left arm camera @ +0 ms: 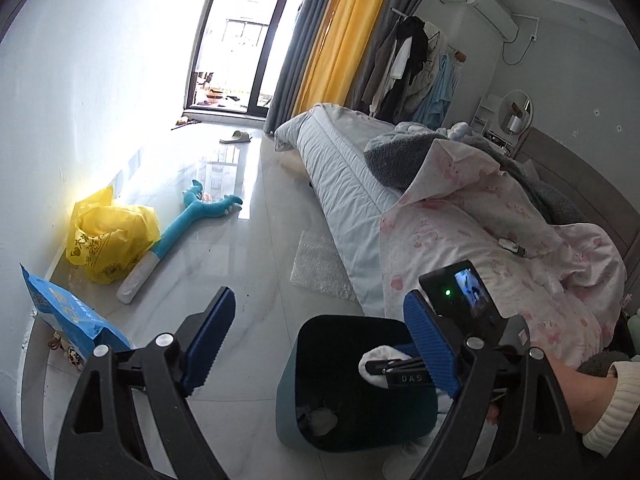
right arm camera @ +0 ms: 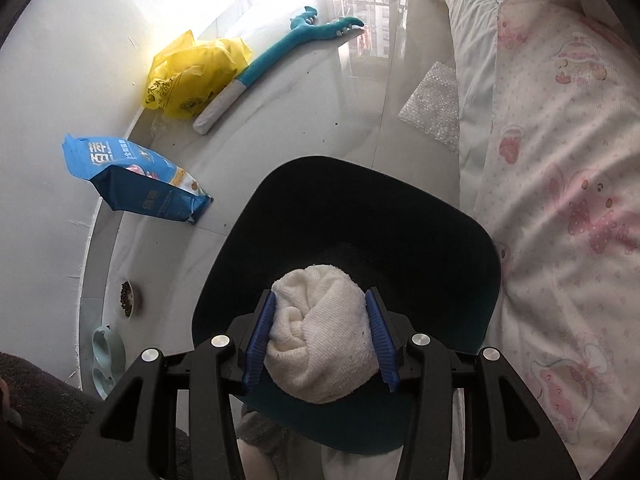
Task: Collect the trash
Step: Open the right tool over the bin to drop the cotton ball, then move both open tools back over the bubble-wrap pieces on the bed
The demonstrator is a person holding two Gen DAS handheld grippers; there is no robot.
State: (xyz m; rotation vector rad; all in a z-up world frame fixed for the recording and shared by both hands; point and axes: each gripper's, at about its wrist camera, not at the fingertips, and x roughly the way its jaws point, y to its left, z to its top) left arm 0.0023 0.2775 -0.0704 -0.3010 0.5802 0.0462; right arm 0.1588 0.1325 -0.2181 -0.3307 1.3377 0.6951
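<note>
The right tongs [right arm camera: 320, 340] point steeply down and are clenched on a balled-up white cloth [right arm camera: 320, 336], both blue pads pressing its sides. The bundle hangs directly over the dark mouth of a teal trash bin [right arm camera: 460, 240] that stands on the glossy pale floor [right arm camera: 304, 112] just beside the bed. In the left wrist view the left tongs [left arm camera: 320, 344] are released, their 2 blue pads spread wide with nothing between them, the bin [left arm camera: 288, 392] showing in the gap, and something pale lies at its bottom. Behind the right-hand pad, the other tool with its small lit screen [left arm camera: 466, 292] reaches over the bin, the white cloth [left arm camera: 374, 364] visible at its tip, and a hand [left arm camera: 576, 396] in a cream sleeve holds it. To the left, against the wall, stands a blue printed pouch [right arm camera: 132, 176], and near it sit a small bowl of brown pellets [right arm camera: 128, 298] and a pale green double dish [right arm camera: 106, 356]. Farther along the wall lie a crumpled yellow plastic bag [right arm camera: 192, 80] and a teal plush toy [right arm camera: 280, 52] with a white handle. A sheet of bubble wrap [right arm camera: 436, 104] lies on the floor against the bed, which is covered by a pink-patterned quilt [right arm camera: 560, 200]. Beyond are a slipper [left arm camera: 236, 137], yellow and grey curtains [left arm camera: 340, 36] and a glass door [left arm camera: 240, 32].
</note>
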